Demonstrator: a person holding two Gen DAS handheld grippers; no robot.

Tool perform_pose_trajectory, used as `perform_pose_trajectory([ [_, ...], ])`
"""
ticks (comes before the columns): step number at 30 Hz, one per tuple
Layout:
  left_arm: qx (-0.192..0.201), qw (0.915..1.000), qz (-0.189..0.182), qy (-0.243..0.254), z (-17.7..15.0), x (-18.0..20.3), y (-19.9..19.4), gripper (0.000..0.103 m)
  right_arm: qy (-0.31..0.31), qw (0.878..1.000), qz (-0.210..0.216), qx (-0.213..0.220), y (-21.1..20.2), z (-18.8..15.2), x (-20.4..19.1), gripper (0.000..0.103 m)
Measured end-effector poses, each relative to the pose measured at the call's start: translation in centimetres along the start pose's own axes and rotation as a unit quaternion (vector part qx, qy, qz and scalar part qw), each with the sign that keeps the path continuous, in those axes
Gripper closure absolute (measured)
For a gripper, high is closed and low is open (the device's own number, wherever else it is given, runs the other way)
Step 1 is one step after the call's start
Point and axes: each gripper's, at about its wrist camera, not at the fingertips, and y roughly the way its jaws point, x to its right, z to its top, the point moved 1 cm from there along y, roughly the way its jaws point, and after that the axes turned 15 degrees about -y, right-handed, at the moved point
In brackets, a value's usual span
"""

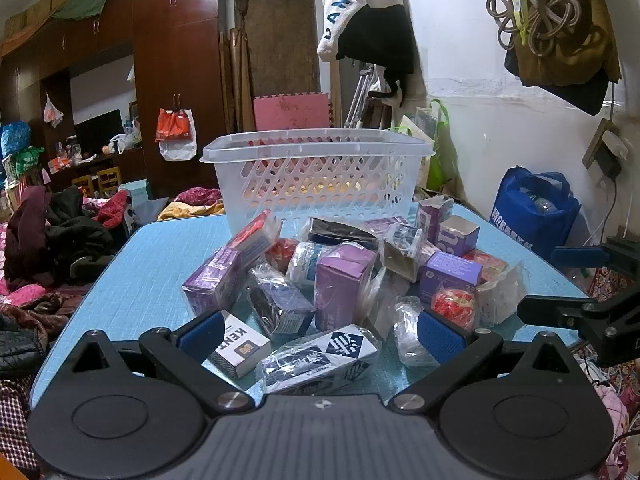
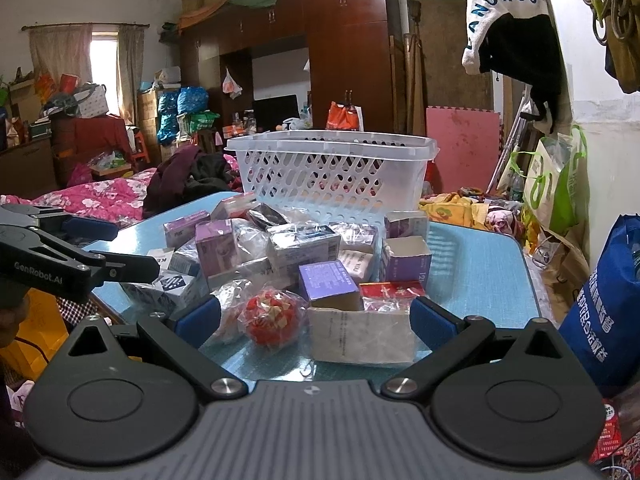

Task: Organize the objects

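A pile of small boxes and plastic-wrapped packs (image 1: 340, 276) lies on a blue table (image 1: 152, 264). Behind it stands a white slotted basket (image 1: 316, 176), also in the right wrist view (image 2: 332, 172). My left gripper (image 1: 320, 336) is open at the pile's near edge, over a navy and white pack (image 1: 320, 360) and beside a white KENT box (image 1: 240, 344). My right gripper (image 2: 316, 320) is open at the pile's right side, around a red wrapped ball (image 2: 272, 316) and a pale box (image 2: 360, 332), touching neither. The pile also shows in the right wrist view (image 2: 304, 256).
A blue bag (image 2: 604, 320) stands right of the table by the wall. Green bags (image 2: 556, 184) and a pink mat (image 2: 464, 148) stand behind. A bed with pink bedding (image 2: 92, 196) and dark clothes (image 1: 52, 236) lies to the left. Wardrobes stand at the back.
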Motion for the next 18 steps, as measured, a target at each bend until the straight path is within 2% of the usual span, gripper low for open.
perform_pose_trajectory([
  [18,-0.005,1.0,-0.001,-0.004,-0.07,0.02,0.07,0.0,-0.001,1.0,0.001,-0.003,0.06,-0.12,-0.1,0.0],
])
